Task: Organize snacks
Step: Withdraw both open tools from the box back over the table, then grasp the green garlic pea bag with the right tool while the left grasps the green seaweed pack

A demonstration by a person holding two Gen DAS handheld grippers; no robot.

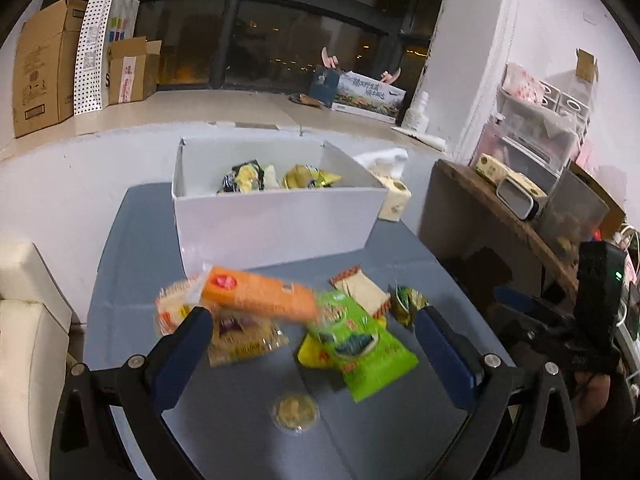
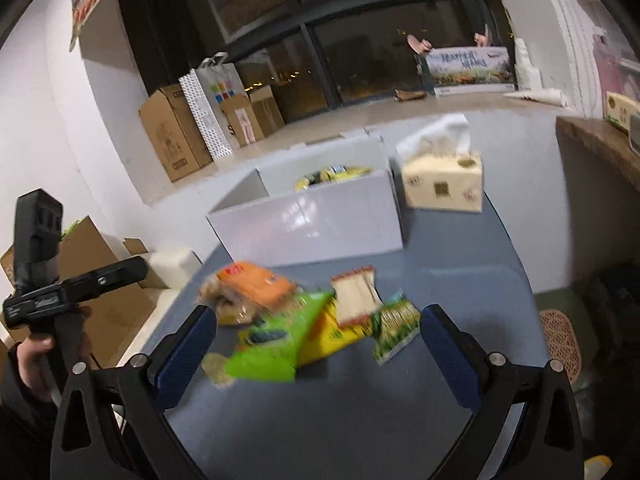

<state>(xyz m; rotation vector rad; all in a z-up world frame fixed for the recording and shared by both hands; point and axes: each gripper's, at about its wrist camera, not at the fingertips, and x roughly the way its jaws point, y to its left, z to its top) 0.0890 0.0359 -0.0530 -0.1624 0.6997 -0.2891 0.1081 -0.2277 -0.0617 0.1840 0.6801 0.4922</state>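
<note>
A white box (image 1: 276, 228) stands at the back of the blue-grey table (image 1: 248, 408) and holds a few yellow and dark snack packets (image 1: 244, 178). In front of it lies a loose pile: an orange packet (image 1: 260, 296), a bright green bag (image 1: 360, 348), a cracker sandwich pack (image 1: 364, 290), a small green packet (image 1: 408, 304), a clear bag of yellow snacks (image 1: 244, 338) and a round gold piece (image 1: 296, 410). My left gripper (image 1: 313, 313) hovers open over the pile. My right gripper (image 2: 318, 311) is open too, above the same green bag (image 2: 276, 344) and orange packet (image 2: 256, 284).
A tissue pack (image 2: 442, 180) stands right of the white box (image 2: 312, 228). A wooden shelf (image 1: 500, 208) with containers is off the table's right side. Cardboard boxes (image 1: 44, 64) line the window ledge. White cushions (image 1: 24, 320) sit to the left. A hand (image 2: 36, 356) holds the left gripper's handle.
</note>
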